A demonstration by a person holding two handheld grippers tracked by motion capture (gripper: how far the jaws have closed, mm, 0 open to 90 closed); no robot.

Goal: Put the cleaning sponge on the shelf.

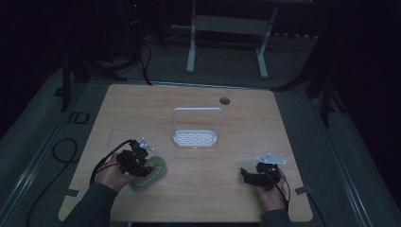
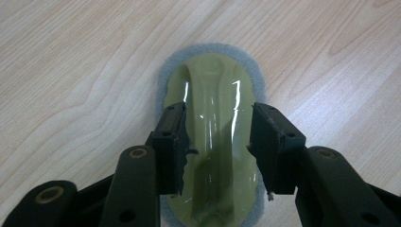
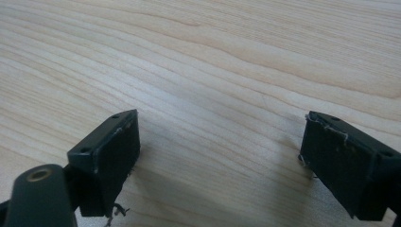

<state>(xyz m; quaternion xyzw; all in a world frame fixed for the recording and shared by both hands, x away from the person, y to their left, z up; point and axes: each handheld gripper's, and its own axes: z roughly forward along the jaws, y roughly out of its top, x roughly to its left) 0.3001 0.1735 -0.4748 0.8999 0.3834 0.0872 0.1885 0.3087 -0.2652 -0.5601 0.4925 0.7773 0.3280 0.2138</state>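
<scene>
left gripper fingers astride the scrubber's green handle, right gripper fingers wide over bare table

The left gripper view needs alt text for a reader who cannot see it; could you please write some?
The left gripper, its two black jaws around the raised handle, straddles a glossy olive-green plastic scrubber with a grey felt pad. It lies on a pale wood-grain table.
</scene>
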